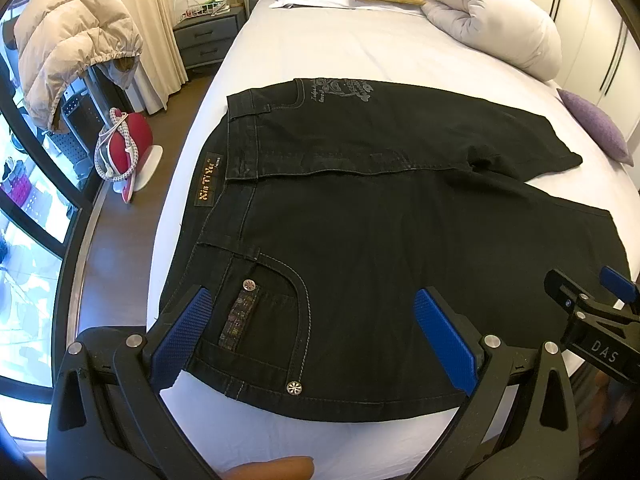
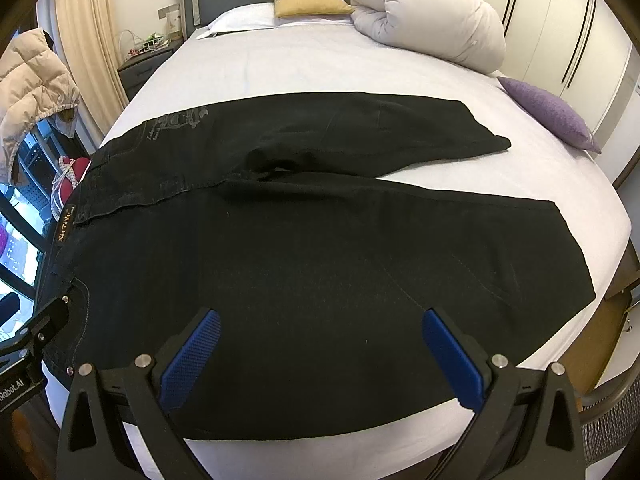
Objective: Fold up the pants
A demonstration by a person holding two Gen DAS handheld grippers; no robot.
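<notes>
Black pants (image 1: 360, 216) lie spread flat across the bed (image 1: 320, 52), waistband toward the bed's left edge, both legs running to the right, splayed apart. Left claw (image 1: 316, 336) spread wide, nothing held, over the front pocket. Right claw (image 2: 320, 354) spread wide, nothing held, over the near leg. Rolled duvet (image 2: 432, 16) and yellow pillow (image 2: 308, 2) at the headboard.

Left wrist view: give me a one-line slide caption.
Open left gripper hovers at the waist pocket of black denim pants spread flat on a white-sheeted bed, right gripper alongside.
</notes>
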